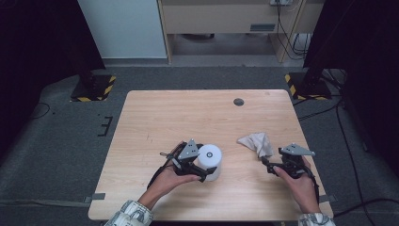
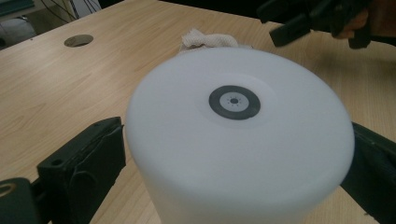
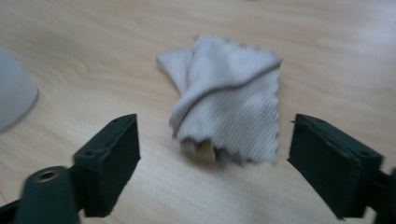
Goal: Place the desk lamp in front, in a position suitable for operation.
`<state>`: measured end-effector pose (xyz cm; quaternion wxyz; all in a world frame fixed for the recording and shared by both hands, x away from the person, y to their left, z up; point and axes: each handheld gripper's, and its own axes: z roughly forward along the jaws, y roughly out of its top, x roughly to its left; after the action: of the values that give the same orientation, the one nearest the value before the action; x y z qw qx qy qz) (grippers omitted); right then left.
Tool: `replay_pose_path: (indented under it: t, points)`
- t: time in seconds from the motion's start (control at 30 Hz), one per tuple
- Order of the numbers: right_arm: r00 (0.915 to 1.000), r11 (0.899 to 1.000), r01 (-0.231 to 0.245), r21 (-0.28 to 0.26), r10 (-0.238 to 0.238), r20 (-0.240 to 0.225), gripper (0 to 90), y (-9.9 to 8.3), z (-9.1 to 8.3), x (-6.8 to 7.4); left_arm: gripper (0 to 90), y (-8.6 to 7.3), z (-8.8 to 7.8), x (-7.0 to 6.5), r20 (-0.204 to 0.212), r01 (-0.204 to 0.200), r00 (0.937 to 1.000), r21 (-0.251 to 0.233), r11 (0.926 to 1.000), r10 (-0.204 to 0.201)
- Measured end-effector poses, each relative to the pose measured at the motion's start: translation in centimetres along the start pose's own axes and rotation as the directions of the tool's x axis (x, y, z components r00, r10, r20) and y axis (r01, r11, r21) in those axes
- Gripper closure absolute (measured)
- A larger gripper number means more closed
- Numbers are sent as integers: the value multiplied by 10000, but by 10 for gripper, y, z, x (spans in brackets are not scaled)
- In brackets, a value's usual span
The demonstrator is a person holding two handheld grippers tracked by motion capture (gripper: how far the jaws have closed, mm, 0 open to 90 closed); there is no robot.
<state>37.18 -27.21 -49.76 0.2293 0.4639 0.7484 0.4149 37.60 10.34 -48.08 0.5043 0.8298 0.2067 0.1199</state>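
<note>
White and round, the cylinder (image 2: 238,135) stands upright on the table (image 1: 155,117) between the wide-spread jaws of the left gripper (image 1: 195,165), the right jaw against its side, the left one (a sliver of gap shows) just off it. Over to the right, the right gripper (image 3: 212,163) hangs unclenched, gripping nothing, just short of the crumpled grey cloth (image 3: 231,107) lying beyond it.
</note>
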Motion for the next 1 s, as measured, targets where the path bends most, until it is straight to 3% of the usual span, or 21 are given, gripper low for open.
replay_pose_path:
  t: [0.13,0.27,0.37,0.47,0.57,0.7,0.73,0.8,0.9,1.0]
  points:
    - [9995,9980,306,554,-304,-60,441,21,11,-3,10,-4,-2,0,17,76,10000,-53,10000,-75]
    - [9992,9957,381,843,-372,-114,434,29,26,-4,12,-9,-6,0,13,20,10000,81,10000,-20]
    - [9987,9921,506,1149,-500,-83,378,36,49,-6,10,-13,-9,1,91,103,9999,138,9999,-104]
    - [9996,9911,261,1306,-248,-119,382,37,61,-9,13,-16,-9,1,101,53,9999,271,9996,-55]
    - [9995,9831,258,1814,-223,-214,439,33,78,-11,12,-17,-11,-1,144,15,9999,234,9997,-19]
    - [9989,9791,224,2022,-136,-447,523,30,83,-12,14,-23,-12,-4,107,26,9999,352,9994,-30]
    - [9986,9784,253,2050,-150,-516,584,27,84,-12,15,-24,-13,-5,119,-5,9999,404,9992,0]
    - [9983,9763,229,2152,-109,-570,604,26,85,-11,14,-25,-15,-4,142,-1,9999,387,9993,-5]
    - [9983,9782,341,2047,-234,-540,721,23,85,-12,19,-25,-14,-3,23,-15,10000,369,9993,14]
    - [9967,9790,189,2031,-24,-809,797,23,84,-15,15,-26,-13,-2,-15,-72,10000,363,9993,72]
